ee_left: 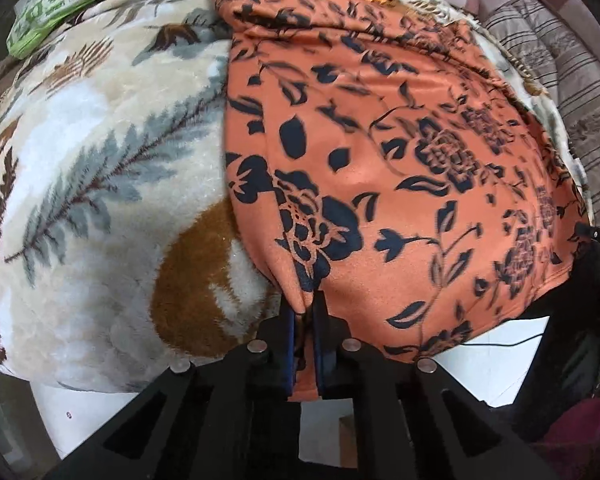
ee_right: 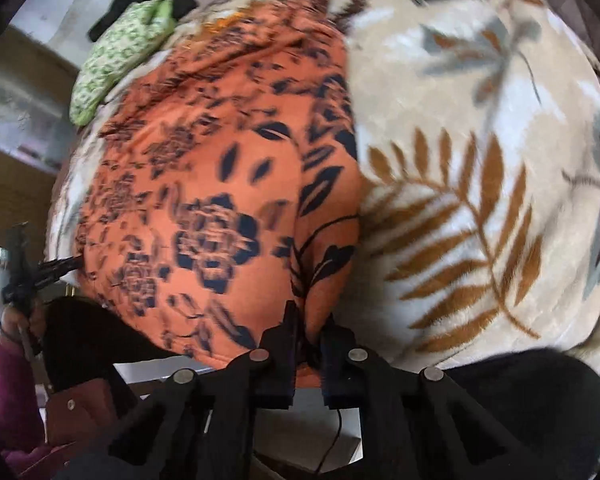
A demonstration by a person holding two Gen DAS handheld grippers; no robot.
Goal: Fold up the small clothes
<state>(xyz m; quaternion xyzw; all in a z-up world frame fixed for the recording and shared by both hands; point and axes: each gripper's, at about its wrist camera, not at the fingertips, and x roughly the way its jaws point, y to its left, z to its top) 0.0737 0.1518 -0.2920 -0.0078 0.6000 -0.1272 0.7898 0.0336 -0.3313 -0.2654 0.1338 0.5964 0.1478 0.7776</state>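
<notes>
- left gripper [ee_left: 306, 312] clenched on near-left corner of orange floral garment [ee_left: 380, 140]; right gripper [ee_right: 309, 334] clamped its near-right corner
- garment lay flat on leaf-print blanket [ee_left: 100, 160]; long axis ran away from both grippers; fold likely goes forward

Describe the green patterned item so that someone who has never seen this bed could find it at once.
Start from the cream plush blanket with grey and brown leaf prints that covers the bed. On it lies the orange garment with dark flowers; look past its far end to the blanket's far edge. There sits the green patterned item, a small soft bundle in lime green and white, the only green thing on the bed.
</notes>
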